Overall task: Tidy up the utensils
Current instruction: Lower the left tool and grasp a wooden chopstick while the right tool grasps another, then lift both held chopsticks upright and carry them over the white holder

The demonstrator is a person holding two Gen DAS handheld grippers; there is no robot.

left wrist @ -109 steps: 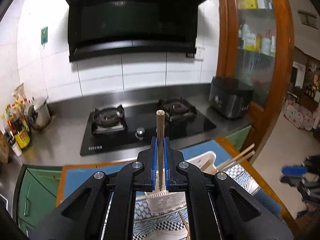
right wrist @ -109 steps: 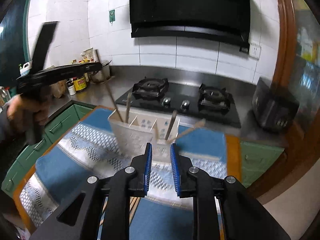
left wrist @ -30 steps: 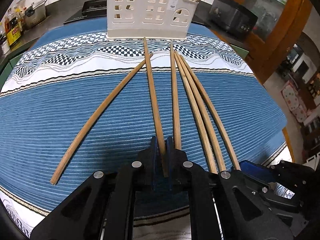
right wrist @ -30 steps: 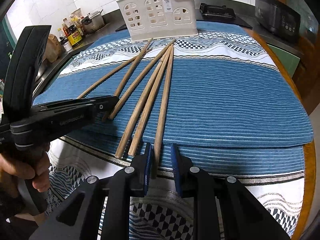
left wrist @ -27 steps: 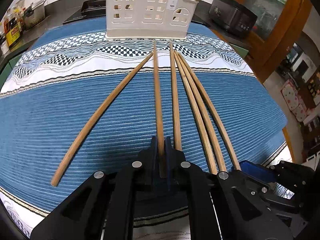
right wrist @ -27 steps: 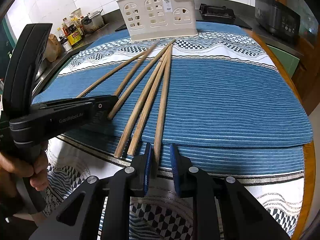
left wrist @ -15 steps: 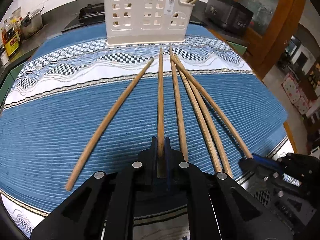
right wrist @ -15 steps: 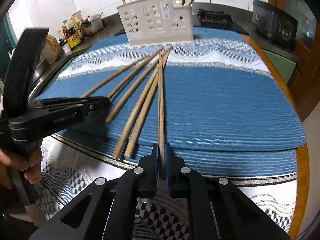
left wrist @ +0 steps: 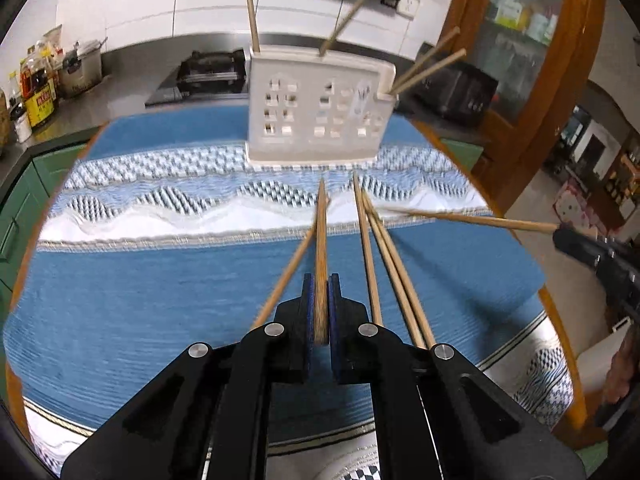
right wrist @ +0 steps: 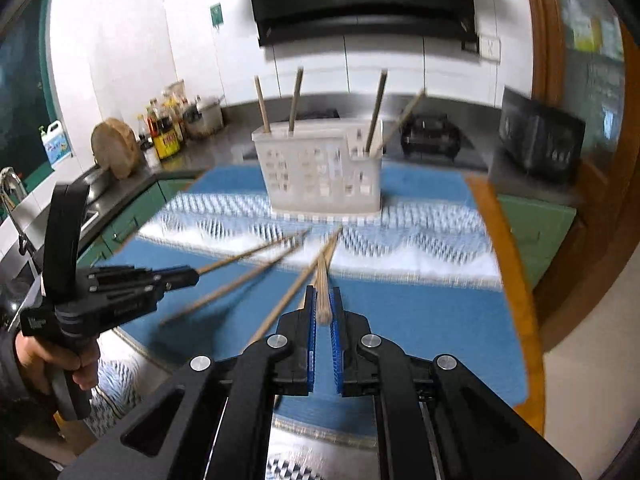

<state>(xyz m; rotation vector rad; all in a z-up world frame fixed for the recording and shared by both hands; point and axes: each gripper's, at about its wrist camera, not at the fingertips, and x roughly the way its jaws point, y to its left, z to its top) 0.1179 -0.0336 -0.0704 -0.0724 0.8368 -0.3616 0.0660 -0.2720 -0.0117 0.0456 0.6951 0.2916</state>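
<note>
My left gripper (left wrist: 321,280) is shut on the near end of a wooden chopstick (left wrist: 321,232), which points toward the white house-shaped holder (left wrist: 316,120) at the far side of the mat. My right gripper (right wrist: 323,292) is shut on another chopstick (right wrist: 326,268), also raised and aimed at the holder (right wrist: 320,172). Each gripper shows in the other's view: the right gripper (left wrist: 592,248) with its stick (left wrist: 460,218), the left gripper (right wrist: 120,292) with its stick (right wrist: 240,256). Several loose chopsticks (left wrist: 384,264) lie on the mat. Several more chopsticks (left wrist: 251,12) stand in the holder.
The blue patterned mat (left wrist: 140,280) covers a round wooden table (right wrist: 516,280). Behind are a gas stove (left wrist: 212,72), condiment bottles (right wrist: 164,132) and a round board (right wrist: 114,148) on the left counter, a black appliance (right wrist: 540,144) on the right, and a wooden cabinet frame (left wrist: 552,80).
The right gripper closed on a chopstick. Both grippers then rose off the mat, each carrying its stick, and the views now tilt up toward the holder.
</note>
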